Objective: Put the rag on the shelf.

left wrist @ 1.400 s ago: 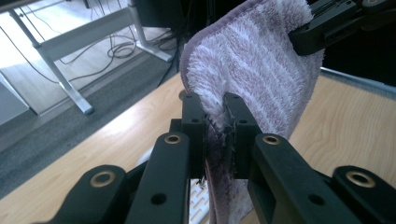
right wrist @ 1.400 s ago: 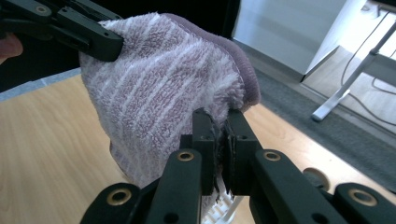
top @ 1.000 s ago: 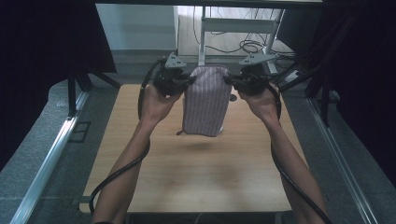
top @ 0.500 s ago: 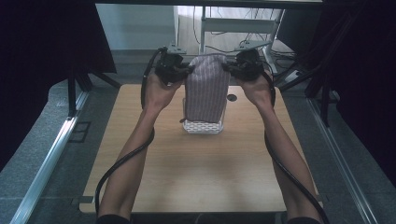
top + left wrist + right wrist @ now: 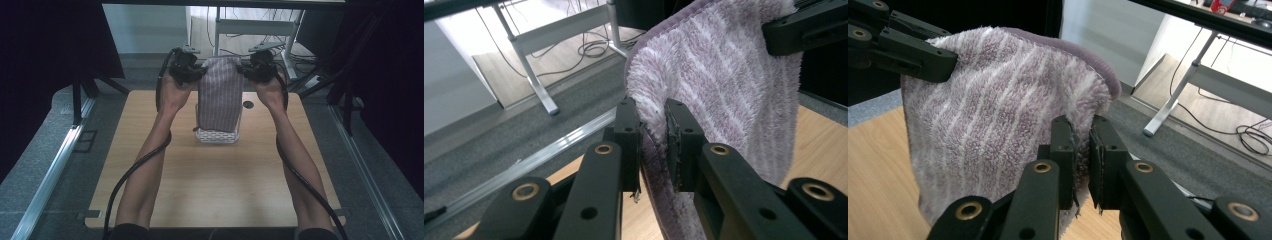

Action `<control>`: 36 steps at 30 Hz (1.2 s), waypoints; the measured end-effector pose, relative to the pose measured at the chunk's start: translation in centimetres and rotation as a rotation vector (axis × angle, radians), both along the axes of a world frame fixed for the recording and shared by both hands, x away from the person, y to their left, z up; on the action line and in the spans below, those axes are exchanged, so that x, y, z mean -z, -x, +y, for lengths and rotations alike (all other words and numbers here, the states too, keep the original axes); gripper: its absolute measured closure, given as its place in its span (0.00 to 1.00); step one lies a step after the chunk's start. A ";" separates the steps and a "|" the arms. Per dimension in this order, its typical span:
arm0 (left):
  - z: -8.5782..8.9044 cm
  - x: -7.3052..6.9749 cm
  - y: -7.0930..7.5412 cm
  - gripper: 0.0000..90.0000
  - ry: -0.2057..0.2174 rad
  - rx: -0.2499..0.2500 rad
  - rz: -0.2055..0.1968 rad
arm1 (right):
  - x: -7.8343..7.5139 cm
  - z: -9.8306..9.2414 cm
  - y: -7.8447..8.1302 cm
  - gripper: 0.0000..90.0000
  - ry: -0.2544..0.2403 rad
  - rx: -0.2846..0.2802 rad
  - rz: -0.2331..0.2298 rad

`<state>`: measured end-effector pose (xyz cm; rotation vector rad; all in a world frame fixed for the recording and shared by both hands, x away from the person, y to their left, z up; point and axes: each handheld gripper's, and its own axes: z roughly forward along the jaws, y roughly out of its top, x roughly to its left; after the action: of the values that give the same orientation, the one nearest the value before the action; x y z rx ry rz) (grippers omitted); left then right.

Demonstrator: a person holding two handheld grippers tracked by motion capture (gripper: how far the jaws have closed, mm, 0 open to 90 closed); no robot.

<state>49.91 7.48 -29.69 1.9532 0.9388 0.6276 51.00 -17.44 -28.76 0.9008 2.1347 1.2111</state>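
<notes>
A purple, white-striped towel [image 5: 220,95] hangs upright between my two grippers over the far middle of the wooden table [image 5: 210,185]. Its lower end reaches into a white mesh basket [image 5: 216,136]. My left gripper [image 5: 200,72] [image 5: 653,112] pinches the towel's [image 5: 724,85] upper left corner. My right gripper [image 5: 244,71] [image 5: 1081,130] pinches the towel's [image 5: 998,100] upper right corner. Both pairs of jaws have just been opening a little, with the towel's edge still between the pads. Each gripper view shows the other gripper on the far corner.
A small dark round hole [image 5: 248,104] sits in the table right of the basket. Beyond the far edge stand a white desk frame [image 5: 260,25] and loose cables. Black curtains hang on both sides, and a metal rail [image 5: 50,170] runs along the floor at left.
Both hands have moved toward the far side of the table with the towel. Its lower end now hangs into the white basket, which has come into sight below it.
</notes>
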 end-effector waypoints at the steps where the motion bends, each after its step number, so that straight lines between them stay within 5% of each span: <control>1: 0.0 0.2 -0.3 0.86 -0.003 -0.005 0.002 | 0.5 0.1 -0.5 0.91 -0.003 0.006 0.005; 12: -0.8 3.1 -3.2 0.84 -0.087 -0.065 0.019 | 3.0 0.8 -2.6 0.91 0.033 0.043 0.033; 22: -1.8 6.1 -4.7 0.82 -0.150 -0.070 0.102 | 6.0 0.9 -3.8 0.91 0.072 0.071 0.104; 25: -1.7 6.7 -5.1 0.72 -0.165 -0.067 0.149 | 6.5 1.0 -3.9 0.86 0.078 0.072 0.117; 27: -1.3 6.8 -5.3 0.62 -0.143 -0.077 0.168 | 6.7 0.9 -4.0 0.81 0.072 0.075 0.125; 28: -0.8 6.9 -5.4 0.52 -0.096 -0.085 0.193 | 6.7 0.8 -4.0 0.76 0.069 0.078 0.123; 36: 0.6 6.4 -4.7 0.37 -0.034 -0.078 0.186 | 6.7 0.5 -3.8 0.60 0.043 0.076 0.147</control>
<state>54.64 8.05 -36.12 2.0393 1.1291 0.5151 54.77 -16.98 -35.48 1.0717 2.2099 1.0879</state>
